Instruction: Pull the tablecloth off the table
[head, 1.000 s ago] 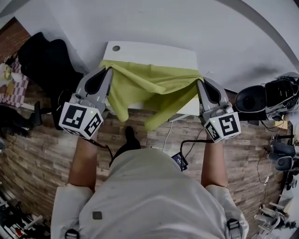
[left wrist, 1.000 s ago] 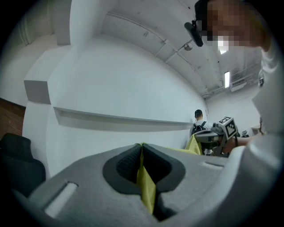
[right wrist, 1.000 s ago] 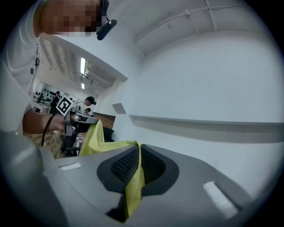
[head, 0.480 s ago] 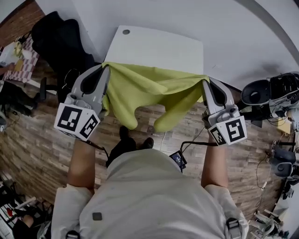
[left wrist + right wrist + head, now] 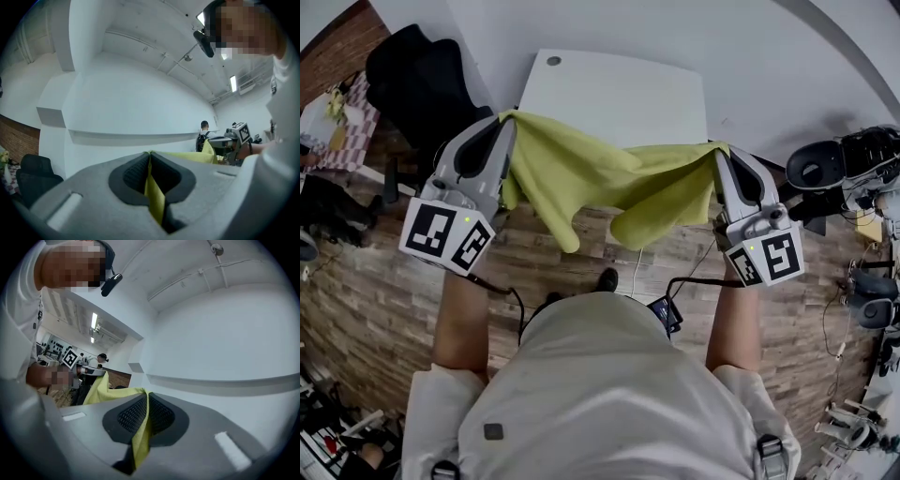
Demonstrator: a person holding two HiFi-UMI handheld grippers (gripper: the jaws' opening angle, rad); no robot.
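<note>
The yellow-green tablecloth (image 5: 600,183) hangs in the air between my two grippers, sagging in the middle with two folds drooping down. It is off the white table (image 5: 619,94), whose top is bare. My left gripper (image 5: 511,119) is shut on the cloth's left corner, and a strip of the cloth (image 5: 153,199) shows pinched between its pads. My right gripper (image 5: 719,150) is shut on the right corner, with the cloth (image 5: 138,441) clamped between its pads too. Both grippers are raised and point at the white wall.
A black office chair (image 5: 412,75) stands left of the table. Dark equipment (image 5: 844,164) sits at the right, and a cable runs over the wood-plank floor (image 5: 366,309) near my feet. A person with a backpack (image 5: 203,138) stands in the distance.
The cloth has come fully off the table, which is now bare. Both grippers have drawn back and risen with the cloth stretched between them.
</note>
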